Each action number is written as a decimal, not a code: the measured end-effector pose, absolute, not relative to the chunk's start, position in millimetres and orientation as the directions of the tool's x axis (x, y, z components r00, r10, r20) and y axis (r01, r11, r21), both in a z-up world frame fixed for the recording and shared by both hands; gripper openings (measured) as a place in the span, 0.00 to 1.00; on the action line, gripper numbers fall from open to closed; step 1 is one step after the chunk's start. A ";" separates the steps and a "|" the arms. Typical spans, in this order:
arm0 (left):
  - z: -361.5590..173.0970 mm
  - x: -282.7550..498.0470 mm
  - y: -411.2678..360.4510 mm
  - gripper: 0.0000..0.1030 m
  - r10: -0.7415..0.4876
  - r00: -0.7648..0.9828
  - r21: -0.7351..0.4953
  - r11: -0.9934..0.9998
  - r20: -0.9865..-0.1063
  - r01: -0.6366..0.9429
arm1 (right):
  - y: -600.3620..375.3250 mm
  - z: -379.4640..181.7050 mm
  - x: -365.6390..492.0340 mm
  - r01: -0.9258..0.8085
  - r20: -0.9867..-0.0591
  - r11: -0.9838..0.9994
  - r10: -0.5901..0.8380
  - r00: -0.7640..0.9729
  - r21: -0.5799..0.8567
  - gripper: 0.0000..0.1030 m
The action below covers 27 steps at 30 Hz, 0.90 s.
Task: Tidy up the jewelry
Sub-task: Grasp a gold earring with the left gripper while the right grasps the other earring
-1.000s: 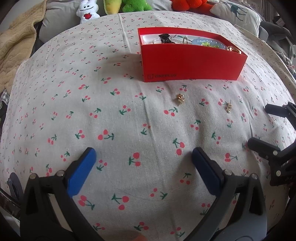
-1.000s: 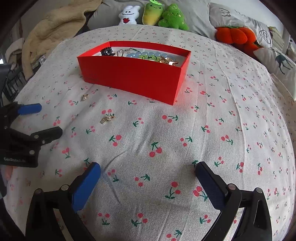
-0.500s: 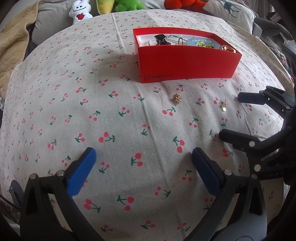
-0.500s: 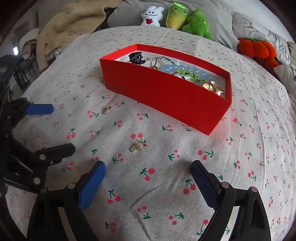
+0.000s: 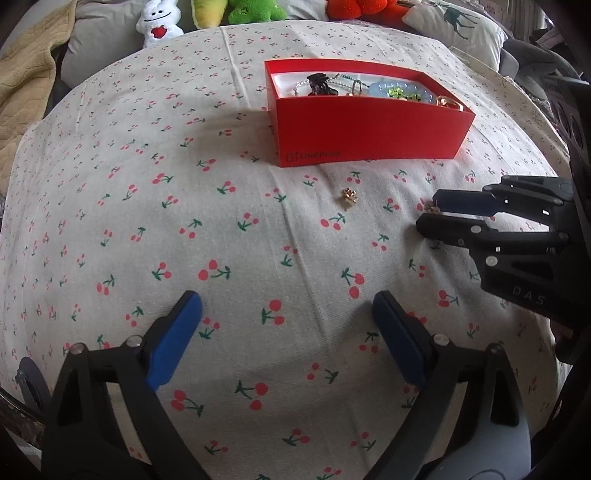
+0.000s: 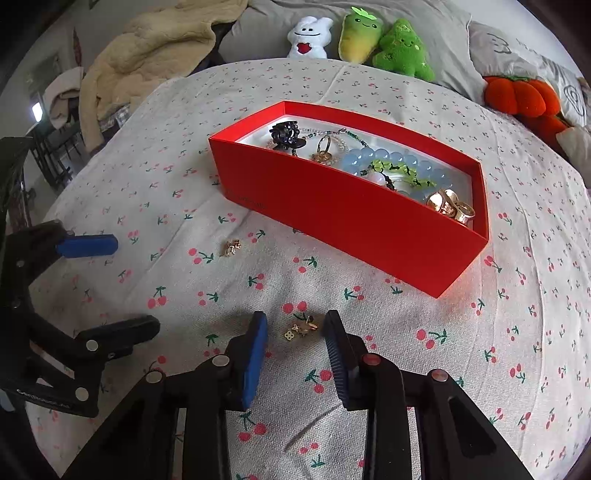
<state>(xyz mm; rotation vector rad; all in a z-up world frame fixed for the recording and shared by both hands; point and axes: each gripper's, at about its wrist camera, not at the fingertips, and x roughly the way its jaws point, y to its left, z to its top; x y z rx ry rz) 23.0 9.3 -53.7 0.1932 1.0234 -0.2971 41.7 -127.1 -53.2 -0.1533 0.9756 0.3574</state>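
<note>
Cherry-printed cream cloth (image 6: 424, 369) covers the bed you are working on, with a white bunny plush (image 6: 308, 37), a yellow carrot plush (image 6: 360, 35), a green tree plush (image 6: 404, 50) and an orange pumpkin plush (image 6: 517, 94) lined up along the grey pillows at the far edge. Your long red cardboard box (image 6: 343, 206) sits on the cloth and already holds a black hair claw (image 6: 286, 134), a pale blue bead bracelet (image 6: 391, 162) and a chunky gold ring (image 6: 448, 205).

Your right gripper (image 6: 295, 334) is down at the cloth with its blue-padded fingers (image 6: 255, 354) partly closed around a small gold earring (image 6: 301, 326); the earring lies between the pads, and neither pad touches it, so nothing is gripped. A second small gold earring (image 6: 232, 246) lies loose on the cloth in front of the box's near wall, between your two grippers.

Your left gripper (image 5: 288, 336) hovers over bare cloth with its fingers spread wide and holding nothing, well apart from both earrings.
</note>
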 end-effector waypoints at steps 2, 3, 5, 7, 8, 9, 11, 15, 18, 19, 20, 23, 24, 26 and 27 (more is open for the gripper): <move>-53.1 23.3 8.5 0.88 -0.155 0.487 0.019 0.943 -0.860 0.333 | -127.5 -52.9 41.8 -0.366 -0.830 0.930 0.229 0.508 0.032 0.18; -52.6 23.4 8.1 0.86 -0.157 0.487 0.017 0.942 -0.859 0.334 | -127.2 -52.6 41.6 -0.369 -0.830 0.929 0.230 0.507 0.032 0.14; -51.1 24.4 6.6 0.82 -0.166 0.488 0.010 0.941 -0.857 0.337 | -126.2 -51.8 39.7 -0.375 -0.831 0.926 0.230 0.506 0.028 0.12; -48.6 25.3 4.4 0.75 -0.182 0.491 -0.003 0.940 -0.852 0.342 | -126.8 -50.1 38.8 -0.379 -0.832 0.925 0.237 0.502 0.034 0.12; -47.5 26.2 3.3 0.69 -0.193 0.492 -0.012 0.938 -0.849 0.347 | -128.1 -48.7 38.2 -0.376 -0.831 0.925 0.243 0.500 0.044 0.12; -46.5 27.1 1.6 0.63 -0.204 0.492 -0.021 0.936 -0.846 0.352 | -129.8 -47.0 37.5 -0.374 -0.830 0.926 0.247 0.500 0.051 0.12; -45.6 29.8 -2.6 0.54 -0.223 0.490 -0.035 0.931 -0.843 0.363 | -134.3 -43.8 36.1 -0.368 -0.827 0.928 0.252 0.502 0.060 0.12; -46.3 36.9 -14.4 0.40 -0.250 0.482 -0.054 0.922 -0.840 0.384 | -144.7 -39.3 30.7 -0.360 -0.826 0.930 0.256 0.503 0.069 0.12; -48.4 44.2 -22.7 0.34 -0.265 0.472 -0.070 0.918 -0.841 0.391 | -153.4 -38.1 25.8 -0.355 -0.830 0.932 0.258 0.494 0.079 0.12; -49.6 45.8 -25.1 0.33 -0.267 0.467 -0.074 0.918 -0.843 0.390 | -156.0 -38.0 23.7 -0.356 -0.831 0.931 0.259 0.492 0.080 0.12; -50.6 48.0 -27.8 0.32 -0.268 0.465 -0.077 0.918 -0.844 0.389 | -158.2 -38.0 21.5 -0.357 -0.833 0.931 0.258 0.489 0.078 0.12; -53.1 52.5 -36.9 0.27 -0.264 0.463 -0.073 0.918 -0.846 0.391 | -165.8 -39.8 15.9 -0.357 -0.839 0.930 0.260 0.478 0.085 0.12; -53.6 53.7 -39.5 0.27 -0.259 0.465 -0.067 0.918 -0.847 0.390 | -168.1 -40.4 14.3 -0.358 -0.841 0.930 0.260 0.474 0.086 0.12; -54.4 56.6 -43.6 0.25 -0.253 0.466 -0.063 0.921 -0.848 0.384 | -172.2 -41.3 10.9 -0.361 -0.843 0.929 0.260 0.472 0.084 0.12; -54.4 58.2 -44.8 0.24 -0.249 0.468 -0.062 0.923 -0.848 0.379 | -174.6 -41.4 10.2 -0.361 -0.844 0.929 0.261 0.469 0.086 0.12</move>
